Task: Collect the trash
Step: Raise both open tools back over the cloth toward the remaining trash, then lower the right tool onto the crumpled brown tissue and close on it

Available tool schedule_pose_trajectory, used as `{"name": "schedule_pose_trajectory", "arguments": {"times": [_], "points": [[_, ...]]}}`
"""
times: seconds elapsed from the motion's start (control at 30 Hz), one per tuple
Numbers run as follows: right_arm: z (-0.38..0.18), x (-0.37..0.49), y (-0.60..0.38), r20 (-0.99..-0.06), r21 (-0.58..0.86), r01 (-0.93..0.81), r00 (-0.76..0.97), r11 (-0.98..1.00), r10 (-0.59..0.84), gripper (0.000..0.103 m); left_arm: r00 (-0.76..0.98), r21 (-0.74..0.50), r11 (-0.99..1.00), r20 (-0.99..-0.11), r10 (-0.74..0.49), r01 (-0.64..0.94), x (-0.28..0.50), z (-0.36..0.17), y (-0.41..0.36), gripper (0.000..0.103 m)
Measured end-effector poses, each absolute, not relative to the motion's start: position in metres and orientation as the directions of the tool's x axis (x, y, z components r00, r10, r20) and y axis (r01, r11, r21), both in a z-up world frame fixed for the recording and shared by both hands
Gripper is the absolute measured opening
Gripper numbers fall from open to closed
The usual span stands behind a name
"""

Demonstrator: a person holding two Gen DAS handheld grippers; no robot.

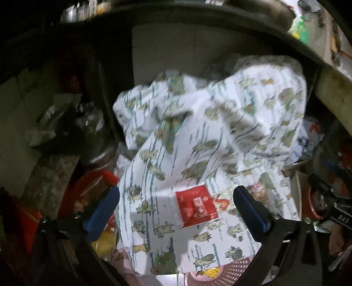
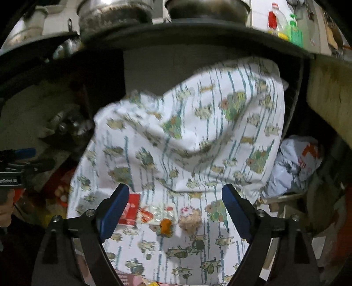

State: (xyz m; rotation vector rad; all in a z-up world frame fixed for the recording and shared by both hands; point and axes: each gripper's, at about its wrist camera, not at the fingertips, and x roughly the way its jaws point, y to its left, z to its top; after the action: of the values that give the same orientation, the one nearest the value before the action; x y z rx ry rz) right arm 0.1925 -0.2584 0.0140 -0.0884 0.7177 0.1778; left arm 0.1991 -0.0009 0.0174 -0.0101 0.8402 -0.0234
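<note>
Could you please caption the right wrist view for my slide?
Open right tool above a patterned sheet bearing a red packet and scraps.

Metal pots [image 2: 114,15] on dark shelf [image 2: 198,37]; bottles [image 2: 283,24] upper right.

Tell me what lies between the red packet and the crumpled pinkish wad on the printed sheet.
In the right wrist view, a clear wrapper and an orange scrap lie between the red packet and the pinkish wad on the printed sheet.

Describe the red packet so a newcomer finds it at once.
Start at the big white printed sheet draped below the dark shelf. On its flat near part lies the red packet, left of a crumpled beige wad and orange scrap; it alone is flat, rectangular, solid red.
</note>
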Motion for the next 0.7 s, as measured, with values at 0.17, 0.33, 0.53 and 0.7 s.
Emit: {"name": "schedule_pose_trajectory", "arguments": {"times": [0.17,0.33,0.53,0.7], "points": [[-0.032,0.214,-0.273,-0.723,-0.034,-0.115,0.689,0.993,0.055,0.088,0.552,0.003,1.000,-0.834,-0.010,0.022,0.220,-0.029,0.001,0.102],[-0.061,0.236,-0.293,-0.792,0.038,-0.024,0.609,0.999,0.045,0.088,0.445,-0.094,0.995,-0.892,-0.073,-0.025,0.234,-0.057,0.014,0.102],[-0.084,0.250,-0.303,-0.842,0.097,0.046,0.537,0.994,0.057,0.088,0.393,-0.079,0.995,-0.918,-0.047,-0.066,0.237,-0.075,0.019,0.102],[-0.087,0.256,-0.302,-0.855,0.139,0.038,0.509,0.990,0.100,0.088,0.375,-0.060,0.996,-0.927,-0.030,-0.070,0.239,-0.082,0.019,0.102]]}}
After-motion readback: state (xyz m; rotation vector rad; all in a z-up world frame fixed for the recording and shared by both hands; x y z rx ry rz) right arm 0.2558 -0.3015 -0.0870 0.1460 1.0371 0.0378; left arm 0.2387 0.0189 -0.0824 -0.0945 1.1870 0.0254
